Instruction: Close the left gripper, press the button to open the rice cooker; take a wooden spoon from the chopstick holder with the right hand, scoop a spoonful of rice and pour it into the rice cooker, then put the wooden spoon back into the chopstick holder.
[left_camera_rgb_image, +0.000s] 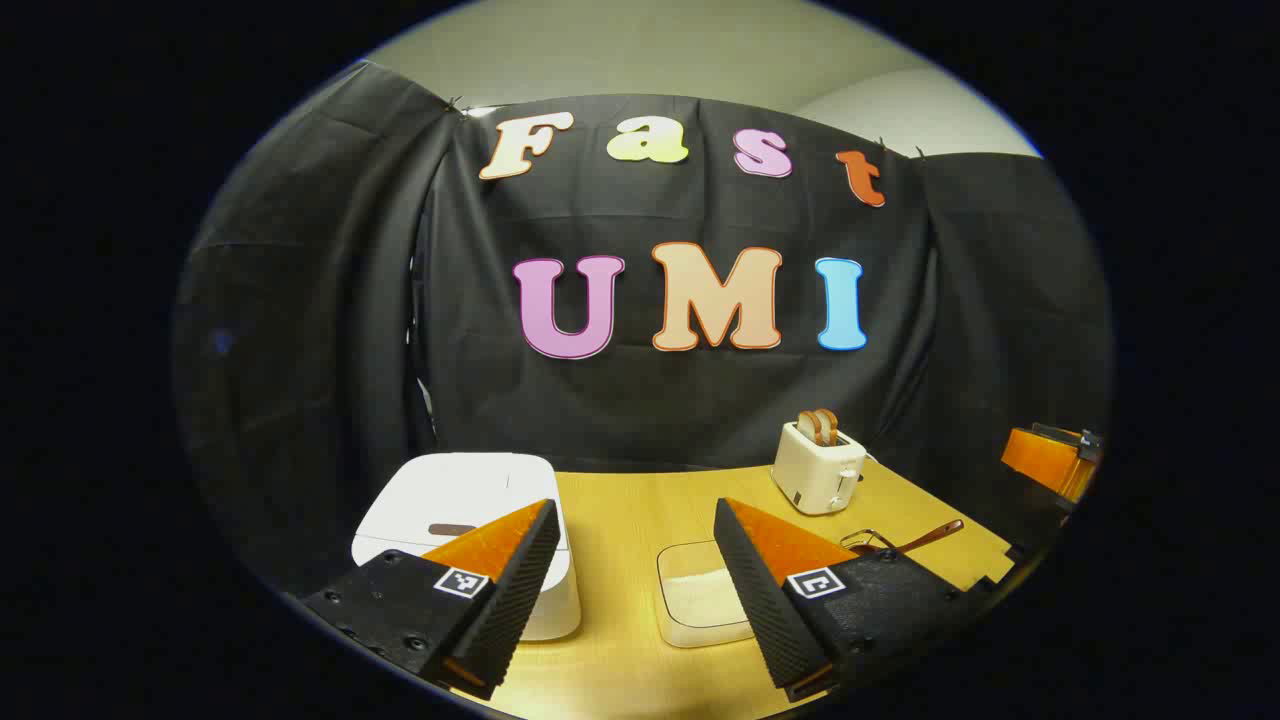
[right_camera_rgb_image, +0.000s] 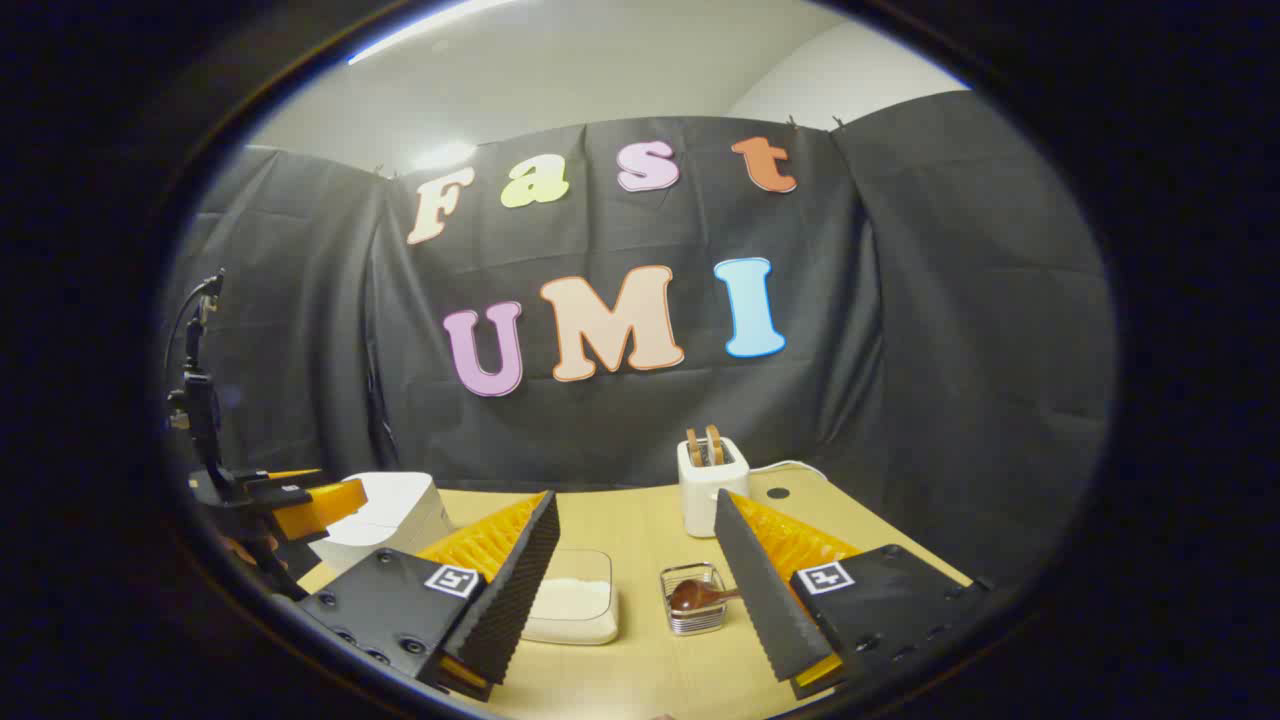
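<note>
Both tools (left (left_camera_rgb_image: 635, 520), right (right_camera_rgb_image: 635, 515)) gape above table (left_camera_rgb_image: 620, 500); rice cooker (left_camera_rgb_image: 450, 510) lidded.

left tongs (left_camera_rgb_image: 635, 560) agape | right tongs (right_camera_rgb_image: 635, 560) agape, both aloft

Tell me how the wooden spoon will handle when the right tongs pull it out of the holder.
The wooden spoon looks rigid and probably light. Its smooth finish might slip. The small wire holder could tip or lift with it.
</note>
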